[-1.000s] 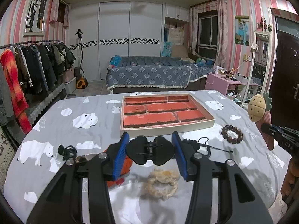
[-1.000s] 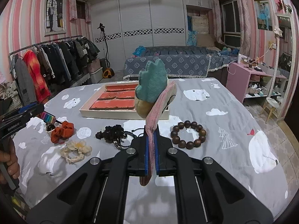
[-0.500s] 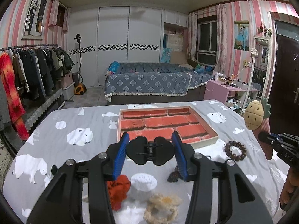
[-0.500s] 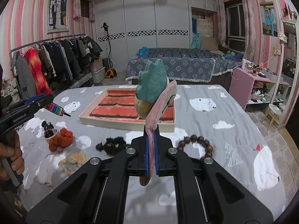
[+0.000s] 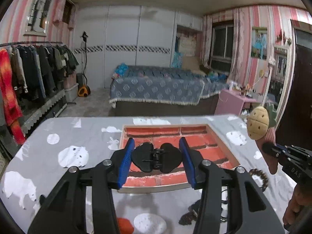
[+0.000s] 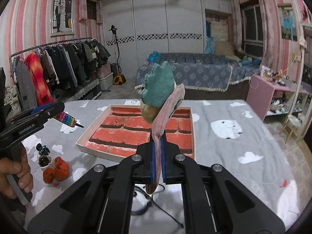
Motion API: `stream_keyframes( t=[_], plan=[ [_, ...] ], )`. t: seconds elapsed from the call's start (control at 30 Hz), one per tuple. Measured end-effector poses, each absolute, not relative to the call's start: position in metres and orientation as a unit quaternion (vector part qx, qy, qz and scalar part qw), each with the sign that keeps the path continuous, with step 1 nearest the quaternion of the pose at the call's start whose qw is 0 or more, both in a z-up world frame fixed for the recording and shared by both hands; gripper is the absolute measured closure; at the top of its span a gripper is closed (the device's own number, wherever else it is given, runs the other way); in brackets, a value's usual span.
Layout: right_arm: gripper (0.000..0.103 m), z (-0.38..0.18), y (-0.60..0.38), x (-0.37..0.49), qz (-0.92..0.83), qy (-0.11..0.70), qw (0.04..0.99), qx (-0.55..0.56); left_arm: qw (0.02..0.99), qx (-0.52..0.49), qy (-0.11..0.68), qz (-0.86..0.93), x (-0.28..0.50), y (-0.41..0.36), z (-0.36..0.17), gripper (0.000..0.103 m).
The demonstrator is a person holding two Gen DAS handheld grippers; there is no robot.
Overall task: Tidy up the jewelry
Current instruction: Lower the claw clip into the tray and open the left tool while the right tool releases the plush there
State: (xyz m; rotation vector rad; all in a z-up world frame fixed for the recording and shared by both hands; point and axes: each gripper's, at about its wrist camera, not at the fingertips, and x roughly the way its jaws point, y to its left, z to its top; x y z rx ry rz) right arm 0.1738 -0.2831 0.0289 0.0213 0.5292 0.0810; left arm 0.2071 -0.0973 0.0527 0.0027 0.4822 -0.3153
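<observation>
Your left tool [image 5: 157, 160] grips a black plastic butterfly-shaped claw clip [image 5: 156, 157] between its blue pads, held over the shallow cream tray with a red brick-pattern lining [image 5: 197, 148]. Your right tool [image 6: 158, 160] is pinched tight on a pink knitted hair clip topped with a plush pineapple [image 6: 162, 105], above the tray's near edge. An orange fabric scrunchie [image 6: 56, 169] lies on the grey tabletop with white bear prints [image 6: 234, 146], left of the tray; a brown wooden bead bracelet [image 5: 260, 176] lies right.

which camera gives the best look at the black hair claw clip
The left wrist view: the black claw clip sits centred and unobstructed between the left gripper's blue jaws, above the brick-patterned tray. In the right wrist view that gripper shows side-on, and the clip itself cannot be made out.
</observation>
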Motion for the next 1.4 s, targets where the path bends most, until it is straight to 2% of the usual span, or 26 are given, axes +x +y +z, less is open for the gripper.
stream_keyframes(
  t=[0.47, 0.83, 1.07, 1.13, 1.17, 1.2, 1.23, 1.27, 1.4],
  plan=[
    [0.097, -0.042, -0.300, 0.285, 0.025, 0.344, 0.938, 0.040, 0.941, -0.014, 0.313, -0.130, 0.295, -0.118, -0.019, 0.056],
    [0.096, -0.091, -0.302, 0.302, 0.023, 0.402, 0.915, 0.023, 0.926, 0.003, 0.354, -0.130, 0.313, -0.131, -0.059, 0.056],
    [0.093, -0.093, -0.297, 0.301, 0.019, 0.402, 0.915, 0.008, 0.922, -0.005, 0.365, -0.129, 0.315, -0.126, -0.066, 0.055],
    [0.089, -0.092, -0.297, 0.300, 0.020, 0.399, 0.917, 0.009, 0.923, -0.007, 0.363, -0.128, 0.314, -0.125, -0.065, 0.054],
    [0.080, -0.091, -0.296, 0.299, 0.022, 0.395, 0.918, 0.008, 0.923, -0.007, 0.363, -0.130, 0.314, -0.125, -0.064, 0.048],
    [0.064, -0.089, -0.296, 0.296, 0.026, 0.389, 0.921, 0.007, 0.923, -0.007, 0.361, -0.131, 0.313, -0.125, -0.063, 0.044],
    [0.058, -0.085, -0.296, 0.293, 0.030, 0.377, 0.926, 0.005, 0.924, -0.008, 0.359, -0.132, 0.312, -0.125, -0.062, 0.039],
    [0.055, -0.081, -0.294, 0.291, 0.033, 0.369, 0.929, 0.000, 0.925, -0.011, 0.356, -0.132, 0.310, -0.124, -0.060, 0.039],
    [0.054, -0.053, -0.293, 0.273, 0.046, 0.318, 0.947, 0.001, 0.938, -0.016, 0.319, -0.132, 0.295, -0.117, -0.029, 0.039]
  ],
)
